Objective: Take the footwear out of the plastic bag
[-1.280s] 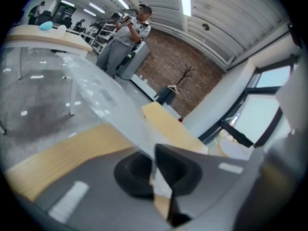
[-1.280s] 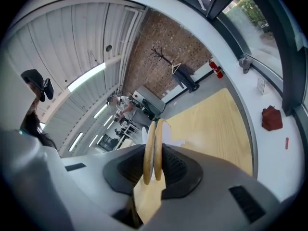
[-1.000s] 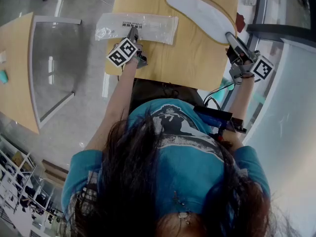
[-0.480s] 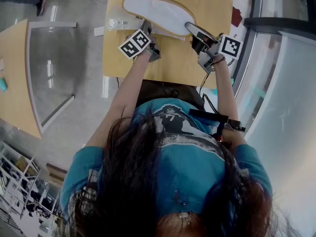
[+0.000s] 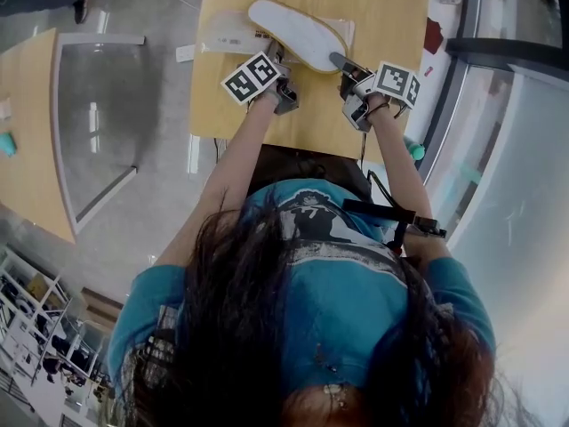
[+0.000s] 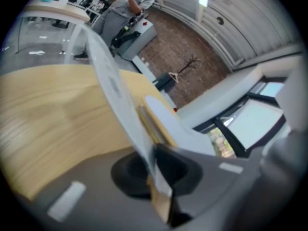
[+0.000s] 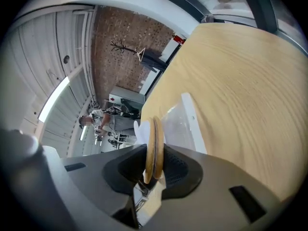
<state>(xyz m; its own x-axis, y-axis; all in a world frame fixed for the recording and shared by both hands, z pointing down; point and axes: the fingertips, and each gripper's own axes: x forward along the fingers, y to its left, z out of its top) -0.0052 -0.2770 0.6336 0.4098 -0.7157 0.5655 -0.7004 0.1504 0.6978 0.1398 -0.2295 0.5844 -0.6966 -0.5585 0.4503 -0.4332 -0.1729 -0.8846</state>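
Slippers (image 5: 298,34): flat white pair with tan edges, lying across the plastic bag (image 5: 227,38) on the wooden surface (image 5: 378,12); can't tell if the toe end is inside. Right claw (image 7: 155,170) is clamped on the heel edge, both soles stacked. Left claw (image 6: 156,170) is pinched on the bag's edge. Slippers look light, thin and bendy, likely to droop. Film looks slick, crinkly. Best grip: heel end, both layers together.

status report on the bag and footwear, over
Left tool shut on plastic bag. Right tool shut on footwear, which overlaps the bag's end; in or out unclear. Nothing blocking.
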